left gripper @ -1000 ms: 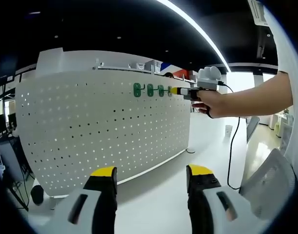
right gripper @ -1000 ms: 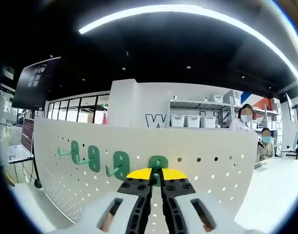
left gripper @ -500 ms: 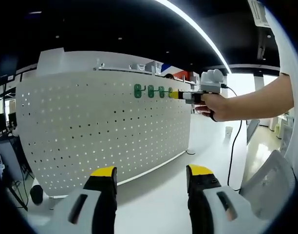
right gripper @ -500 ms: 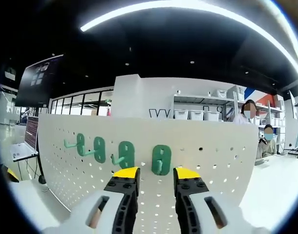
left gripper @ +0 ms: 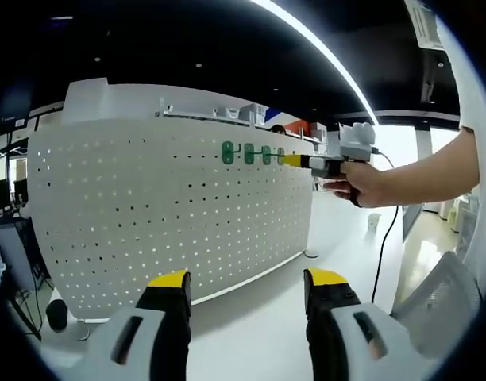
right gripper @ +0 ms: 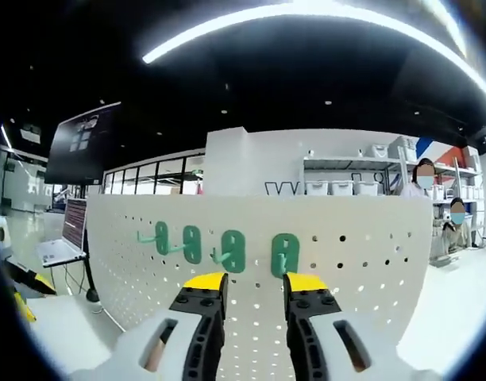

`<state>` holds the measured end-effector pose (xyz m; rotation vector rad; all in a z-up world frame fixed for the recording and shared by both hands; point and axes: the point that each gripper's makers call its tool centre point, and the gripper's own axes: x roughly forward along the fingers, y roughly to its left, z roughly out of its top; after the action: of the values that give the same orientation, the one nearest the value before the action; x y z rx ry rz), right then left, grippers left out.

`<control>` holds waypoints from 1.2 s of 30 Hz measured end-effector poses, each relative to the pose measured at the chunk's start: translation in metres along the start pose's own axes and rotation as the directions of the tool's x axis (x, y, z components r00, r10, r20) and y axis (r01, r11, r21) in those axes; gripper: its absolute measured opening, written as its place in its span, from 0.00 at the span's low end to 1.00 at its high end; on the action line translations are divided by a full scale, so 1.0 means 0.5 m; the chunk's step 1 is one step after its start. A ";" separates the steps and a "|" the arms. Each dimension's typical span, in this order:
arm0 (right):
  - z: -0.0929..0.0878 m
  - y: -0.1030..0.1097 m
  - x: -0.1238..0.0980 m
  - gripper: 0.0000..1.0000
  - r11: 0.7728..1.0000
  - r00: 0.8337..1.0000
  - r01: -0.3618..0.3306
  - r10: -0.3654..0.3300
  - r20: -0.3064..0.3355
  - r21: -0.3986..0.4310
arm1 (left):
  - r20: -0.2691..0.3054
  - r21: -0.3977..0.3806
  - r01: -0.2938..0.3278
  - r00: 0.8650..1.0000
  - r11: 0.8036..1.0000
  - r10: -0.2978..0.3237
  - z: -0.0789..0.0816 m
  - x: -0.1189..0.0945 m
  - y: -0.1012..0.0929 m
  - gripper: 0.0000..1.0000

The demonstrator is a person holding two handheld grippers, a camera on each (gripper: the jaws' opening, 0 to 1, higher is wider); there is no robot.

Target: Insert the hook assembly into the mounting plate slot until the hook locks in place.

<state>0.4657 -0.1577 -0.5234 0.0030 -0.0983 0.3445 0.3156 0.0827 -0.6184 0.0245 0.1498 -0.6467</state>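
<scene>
A white perforated mounting plate (left gripper: 171, 214) (right gripper: 362, 262) stands upright on the white table. Several green hooks hang in a row near its top edge; the rightmost hook (right gripper: 284, 254) (left gripper: 280, 155) sits on the plate just beyond my right gripper's fingertips. My right gripper (right gripper: 245, 279) is open with nothing between its jaws. The same gripper (left gripper: 295, 160) appears in the left gripper view, held by a person's hand (left gripper: 362, 181), its yellow tip next to the hooks. My left gripper (left gripper: 247, 279) is open and empty, low and away from the plate.
A white chair back (left gripper: 437, 305) stands at the right and a black cable (left gripper: 379, 246) hangs from the hand-held gripper. Shelves with white bins (right gripper: 346, 171), two seated people and a wall monitor (right gripper: 80, 143) lie behind the plate. A laptop (right gripper: 60, 238) sits at the left.
My right gripper opened, letting go of the rightmost green hook, which stays on the plate, then backed off a little. The left gripper kept still.
</scene>
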 end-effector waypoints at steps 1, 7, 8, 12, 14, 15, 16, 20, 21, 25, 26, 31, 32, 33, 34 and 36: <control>0.000 0.003 -0.002 0.27 1.000 1.000 -0.003 0.003 0.002 0.008 | 0.000 0.002 0.001 1.000 1.000 -0.001 0.000 0.001 0.001 0.59; -0.005 0.019 -0.003 0.28 1.000 1.000 -0.023 0.023 -0.003 0.016 | 0.009 0.009 0.001 1.000 1.000 -0.001 0.005 0.002 0.006 0.59; -0.004 0.019 -0.004 0.28 1.000 1.000 -0.022 0.022 -0.003 0.013 | 0.010 0.009 0.000 1.000 1.000 0.000 0.005 0.002 0.006 0.59; 0.002 0.023 -0.013 0.28 0.999 0.999 -0.034 0.034 -0.001 0.000 | 0.012 0.011 -0.002 1.000 1.000 0.002 0.007 0.002 0.007 0.59; -0.001 0.027 -0.021 0.28 0.999 0.999 -0.045 0.045 -0.003 -0.007 | 0.013 0.012 -0.004 1.000 1.000 0.004 0.007 0.002 0.009 0.59; -0.003 0.030 -0.025 0.28 0.999 0.999 -0.051 0.051 -0.005 -0.013 | 0.014 0.011 -0.006 1.000 1.000 0.006 0.008 0.002 0.010 0.59; -0.004 0.036 -0.031 0.29 0.998 0.998 -0.065 0.065 -0.004 -0.018 | 0.015 0.010 -0.007 1.000 1.000 0.007 0.008 0.002 0.011 0.59; -0.013 0.063 -0.050 0.31 0.992 0.993 -0.117 0.117 -0.017 -0.049 | 0.021 0.014 -0.005 1.000 1.000 0.005 0.013 0.002 0.012 0.60; -0.015 0.068 -0.054 0.31 0.990 0.992 -0.127 0.126 -0.022 -0.059 | 0.020 0.017 -0.006 1.000 1.000 0.006 0.014 0.002 0.013 0.60; -0.019 0.087 -0.073 0.34 0.985 0.987 -0.160 0.158 -0.029 -0.069 | 0.024 0.013 -0.015 1.000 1.000 0.015 0.016 -0.002 0.019 0.60; -0.022 0.092 -0.080 0.34 0.983 0.986 -0.167 0.165 -0.032 -0.075 | 0.025 0.012 -0.015 1.000 1.000 0.014 0.017 -0.002 0.018 0.60; -0.037 0.111 -0.110 0.38 0.979 0.981 -0.194 0.191 -0.040 -0.061 | 0.023 0.017 -0.015 1.000 1.000 0.015 0.015 -0.004 0.017 0.60; -0.041 0.114 -0.114 0.39 0.979 0.980 -0.197 0.195 -0.041 -0.057 | 0.021 0.018 -0.015 1.000 1.000 0.015 0.013 -0.004 0.017 0.60; -0.046 0.120 -0.122 0.40 0.978 0.979 -0.202 0.200 -0.048 -0.057 | 0.019 0.020 -0.014 1.000 1.000 0.014 0.012 -0.005 0.017 0.60; -0.049 0.123 -0.126 0.40 0.977 0.978 -0.206 0.203 -0.050 -0.058 | 0.019 0.021 -0.014 1.000 1.000 0.013 0.012 -0.005 0.017 0.60; -0.055 0.131 -0.137 0.41 0.975 0.976 -0.215 0.212 -0.053 -0.051 | 0.019 0.022 -0.014 1.000 1.000 0.014 0.011 -0.006 0.017 0.60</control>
<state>0.3822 -0.1187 -0.5582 -0.0722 -0.0619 0.5565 0.3191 0.0910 -0.6125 0.0408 0.1243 -0.6347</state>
